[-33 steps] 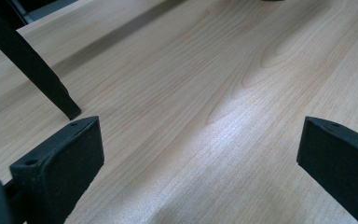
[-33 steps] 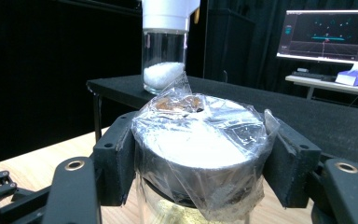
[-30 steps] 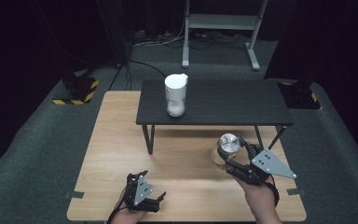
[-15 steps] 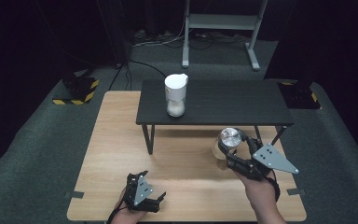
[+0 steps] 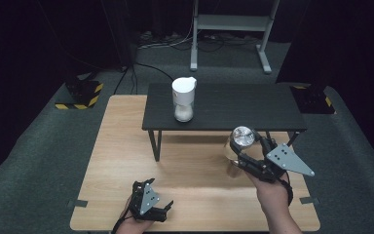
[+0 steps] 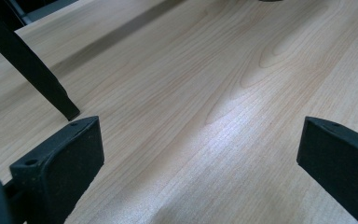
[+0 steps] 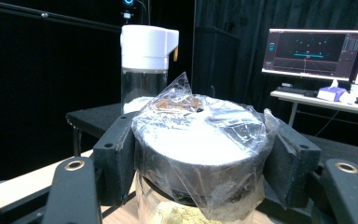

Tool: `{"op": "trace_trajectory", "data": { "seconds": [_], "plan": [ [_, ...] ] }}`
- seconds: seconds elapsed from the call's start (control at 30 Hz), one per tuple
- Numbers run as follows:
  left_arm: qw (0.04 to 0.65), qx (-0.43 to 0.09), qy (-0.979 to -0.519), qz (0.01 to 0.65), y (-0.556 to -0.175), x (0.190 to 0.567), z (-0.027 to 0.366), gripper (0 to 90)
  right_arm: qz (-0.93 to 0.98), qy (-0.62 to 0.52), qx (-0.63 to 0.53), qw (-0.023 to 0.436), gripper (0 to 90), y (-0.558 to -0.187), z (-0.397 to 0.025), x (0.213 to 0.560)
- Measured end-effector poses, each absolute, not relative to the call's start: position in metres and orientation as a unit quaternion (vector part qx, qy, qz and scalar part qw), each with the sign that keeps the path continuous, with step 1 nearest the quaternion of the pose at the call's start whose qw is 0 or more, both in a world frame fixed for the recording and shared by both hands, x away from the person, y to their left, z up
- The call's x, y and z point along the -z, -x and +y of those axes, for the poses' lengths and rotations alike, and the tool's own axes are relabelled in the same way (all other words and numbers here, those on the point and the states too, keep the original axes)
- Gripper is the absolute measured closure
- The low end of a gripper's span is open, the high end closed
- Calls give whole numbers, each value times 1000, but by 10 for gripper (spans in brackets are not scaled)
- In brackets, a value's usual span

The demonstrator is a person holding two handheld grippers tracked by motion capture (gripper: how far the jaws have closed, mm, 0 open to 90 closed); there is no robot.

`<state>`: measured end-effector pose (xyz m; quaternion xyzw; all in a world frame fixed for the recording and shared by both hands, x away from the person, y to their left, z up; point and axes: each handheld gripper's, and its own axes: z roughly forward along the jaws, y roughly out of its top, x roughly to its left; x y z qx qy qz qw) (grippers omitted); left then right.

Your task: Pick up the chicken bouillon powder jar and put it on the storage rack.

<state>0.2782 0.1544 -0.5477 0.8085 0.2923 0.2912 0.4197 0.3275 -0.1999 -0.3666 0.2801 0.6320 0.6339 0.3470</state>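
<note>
I see a dark room with grey carpet (image 5: 39,161) around my light wooden table (image 5: 126,146); a black low shelf (image 5: 233,107) on it carries a white-lidded container (image 5: 183,99). My right gripper (image 5: 247,157) clamps the plastic-wrapped jar (image 7: 200,140) above the table, near the shelf's front edge. My left gripper (image 5: 148,204) rests spread open, holding nothing.

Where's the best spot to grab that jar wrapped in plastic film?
By its dark round lid, jaws on opposite sides, coming level from the person's side, as the right gripper does. The lid's straight wall gives the pads flat contact; the glass below looks slipperier.
</note>
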Motion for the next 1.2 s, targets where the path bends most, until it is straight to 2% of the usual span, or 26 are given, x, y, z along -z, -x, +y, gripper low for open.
{"op": "trace_trajectory", "data": {
  "seconds": [1.2],
  "plan": [
    [423,-288,-809,289,-278,548,155,7,608,-281,-638,379,341,-354,-188,336]
  ]
}}
